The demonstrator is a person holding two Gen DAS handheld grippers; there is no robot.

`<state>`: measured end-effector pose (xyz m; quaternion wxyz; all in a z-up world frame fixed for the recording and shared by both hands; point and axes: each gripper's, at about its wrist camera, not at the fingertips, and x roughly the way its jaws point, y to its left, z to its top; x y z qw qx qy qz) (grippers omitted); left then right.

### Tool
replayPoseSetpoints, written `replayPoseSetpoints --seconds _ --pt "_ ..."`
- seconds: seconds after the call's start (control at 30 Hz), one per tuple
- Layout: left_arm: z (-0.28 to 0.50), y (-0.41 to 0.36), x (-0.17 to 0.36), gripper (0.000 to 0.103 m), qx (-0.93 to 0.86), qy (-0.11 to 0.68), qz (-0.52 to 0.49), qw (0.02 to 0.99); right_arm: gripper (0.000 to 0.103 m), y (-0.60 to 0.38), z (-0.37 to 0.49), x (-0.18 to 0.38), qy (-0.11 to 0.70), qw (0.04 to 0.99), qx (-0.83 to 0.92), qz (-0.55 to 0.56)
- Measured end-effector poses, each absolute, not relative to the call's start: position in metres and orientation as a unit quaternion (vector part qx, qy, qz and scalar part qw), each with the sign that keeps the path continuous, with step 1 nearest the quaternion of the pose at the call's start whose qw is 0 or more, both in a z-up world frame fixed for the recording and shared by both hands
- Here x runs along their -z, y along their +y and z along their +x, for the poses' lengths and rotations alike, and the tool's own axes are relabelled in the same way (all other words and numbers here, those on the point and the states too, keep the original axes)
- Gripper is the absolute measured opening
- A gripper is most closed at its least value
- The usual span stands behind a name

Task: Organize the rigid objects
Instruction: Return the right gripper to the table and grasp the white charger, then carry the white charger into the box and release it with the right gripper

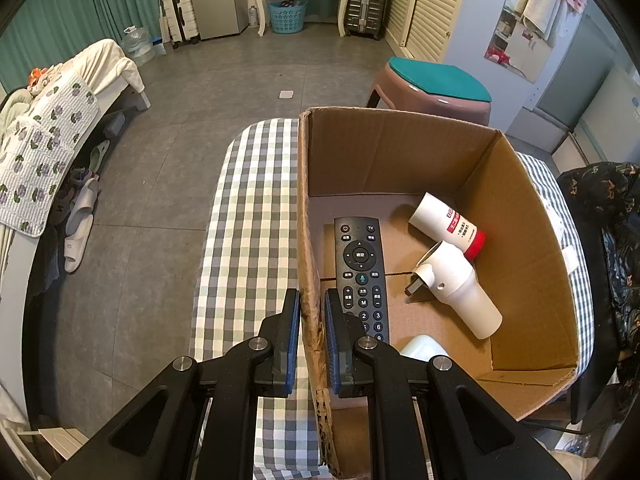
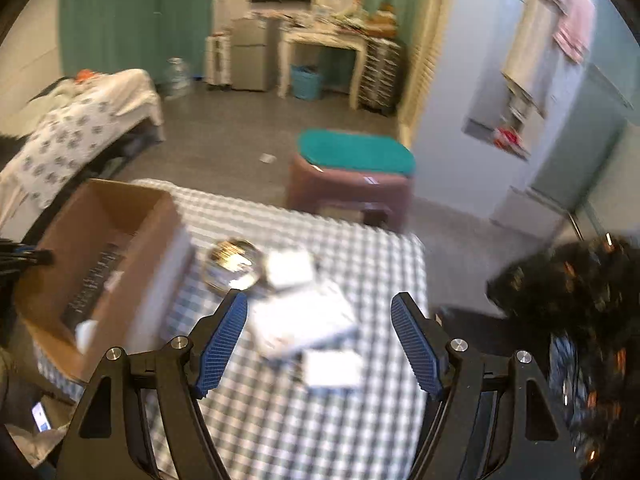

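Cardboard box (image 1: 400, 152) on checked table (image 1: 248, 216), remote control (image 1: 362, 276) and two bottles (image 1: 452, 228) inside

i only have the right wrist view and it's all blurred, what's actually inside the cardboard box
Observer: A black remote control lies flat on the floor of the cardboard box, near its left wall.
Operator: anything else in there
Observer: Two white pieces: a tube with a red cap and a white elbow-shaped part, side by side to the right of the remote.
Operator: what's the left claw doing
Observer: The left claw is shut on the box's left wall, one pad outside and one inside.
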<state>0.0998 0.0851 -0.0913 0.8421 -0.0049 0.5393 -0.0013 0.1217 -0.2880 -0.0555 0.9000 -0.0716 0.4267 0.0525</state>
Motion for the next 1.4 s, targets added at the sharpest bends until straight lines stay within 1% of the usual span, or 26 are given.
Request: replayPoseSetpoints --seconds 0.07,0.1,0.23,0.4,0.83,0.9,0.97,1.03,1.1,1.2,1.23,1.4 --pt "0.099 0.085 0.092 0.011 0.002 0.539 -0.005 0.842 0.086 -0.306 0.121 0.07 0.44 0.895 -0.033 -0.06" --pt "0.099 0.085 0.092 0.011 0.002 0.539 -0.005 0.842 0.087 -0.312 0.12 0.078 0.446 0.893 -0.029 -0.055" --pt "0.099 0.086 0.091 0.011 0.001 0.539 -0.005 0.842 0.087 -0.327 0.12 0.107 0.474 0.88 -0.016 -0.042" --pt "0.099 0.086 0.092 0.011 0.002 0.54 -0.005 0.842 0.087 -0.319 0.118 0.14 0.494 0.868 -0.03 -0.037" --pt "0.098 0.088 0.094 0.011 0.001 0.542 -0.006 0.84 0.087 -0.3 0.133 0.175 0.508 0.859 -0.042 -0.045" --pt "0.098 0.088 0.094 0.011 0.001 0.542 -0.007 0.84 0.084 -0.299 0.135 0.178 0.51 0.858 -0.046 -0.045" --pt "0.098 0.088 0.094 0.011 0.001 0.542 -0.006 0.84 0.075 -0.299 0.136 0.18 0.514 0.855 -0.048 -0.044" --pt "0.098 0.088 0.094 0.011 0.001 0.542 -0.006 0.84 0.072 -0.301 0.138 0.181 0.514 0.855 -0.05 -0.042" --pt "0.098 0.088 0.093 0.011 0.001 0.542 -0.006 0.841 0.066 -0.3 0.138 0.181 0.515 0.855 -0.058 -0.038" --pt "0.097 0.087 0.095 0.011 0.001 0.541 -0.006 0.841 0.054 -0.297 0.138 0.18 0.514 0.854 -0.072 -0.039" --pt "0.097 0.087 0.095 0.011 0.001 0.541 -0.006 0.841 0.052 -0.296 0.138 0.18 0.514 0.854 -0.07 -0.042" --pt "0.098 0.087 0.095 0.011 0.002 0.541 -0.006 0.841 0.052 -0.292 0.133 0.177 0.508 0.857 -0.069 -0.046"
